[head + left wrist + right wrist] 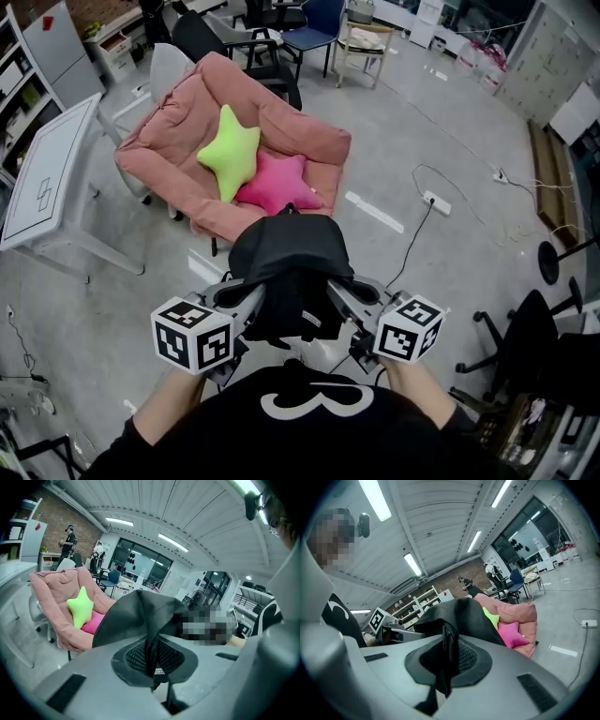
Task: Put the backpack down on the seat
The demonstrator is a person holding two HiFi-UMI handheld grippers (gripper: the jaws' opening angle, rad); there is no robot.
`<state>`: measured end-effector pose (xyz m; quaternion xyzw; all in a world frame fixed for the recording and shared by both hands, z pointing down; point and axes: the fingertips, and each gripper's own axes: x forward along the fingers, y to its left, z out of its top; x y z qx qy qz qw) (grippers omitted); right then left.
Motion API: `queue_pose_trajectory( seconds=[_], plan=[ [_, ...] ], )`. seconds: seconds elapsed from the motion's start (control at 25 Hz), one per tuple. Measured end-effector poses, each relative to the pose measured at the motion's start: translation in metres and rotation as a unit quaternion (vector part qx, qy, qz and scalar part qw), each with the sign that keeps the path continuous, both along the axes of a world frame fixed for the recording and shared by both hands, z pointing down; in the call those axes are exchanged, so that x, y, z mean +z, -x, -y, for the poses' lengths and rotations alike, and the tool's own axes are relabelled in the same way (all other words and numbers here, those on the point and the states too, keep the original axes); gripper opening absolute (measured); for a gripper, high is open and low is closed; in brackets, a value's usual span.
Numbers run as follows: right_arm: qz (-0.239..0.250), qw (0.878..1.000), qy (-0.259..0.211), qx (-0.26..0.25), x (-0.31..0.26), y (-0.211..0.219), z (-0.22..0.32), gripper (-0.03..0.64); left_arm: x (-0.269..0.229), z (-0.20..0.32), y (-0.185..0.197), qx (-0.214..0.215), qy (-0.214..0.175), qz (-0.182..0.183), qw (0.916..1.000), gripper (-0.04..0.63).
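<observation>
A black backpack (286, 258) hangs in the air between my two grippers, just in front of the pink cushioned seat (309, 136). My left gripper (251, 302) is shut on a black backpack strap (151, 653), and my right gripper (339, 295) is shut on another strap (449, 653). The bag's body (136, 616) bulges above the jaws and hides their tips in the head view. On the seat lie a lime-green star cushion (230, 150) and a pink star cushion (277, 183). Both gripper views show the seat (51, 588) (515, 611) beyond the bag.
A white table (47, 173) stands left of the seat. Several chairs (309, 28) stand behind it. A power strip with a cable (436, 202) lies on the grey floor to the right, and a black office chair (534, 328) is at my right.
</observation>
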<state>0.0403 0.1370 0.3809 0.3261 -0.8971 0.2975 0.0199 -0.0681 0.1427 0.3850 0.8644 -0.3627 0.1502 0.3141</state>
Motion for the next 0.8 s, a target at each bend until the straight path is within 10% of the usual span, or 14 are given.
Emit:
queue_pose_trajectory(
  seconds=[0.8],
  plan=[
    [-0.017, 0.997, -0.068, 0.017, -0.047, -0.010, 0.164, 0.014, -0.044, 0.158, -0.008, -0.002, -0.074, -0.015, 0.9971, 0.014]
  ],
)
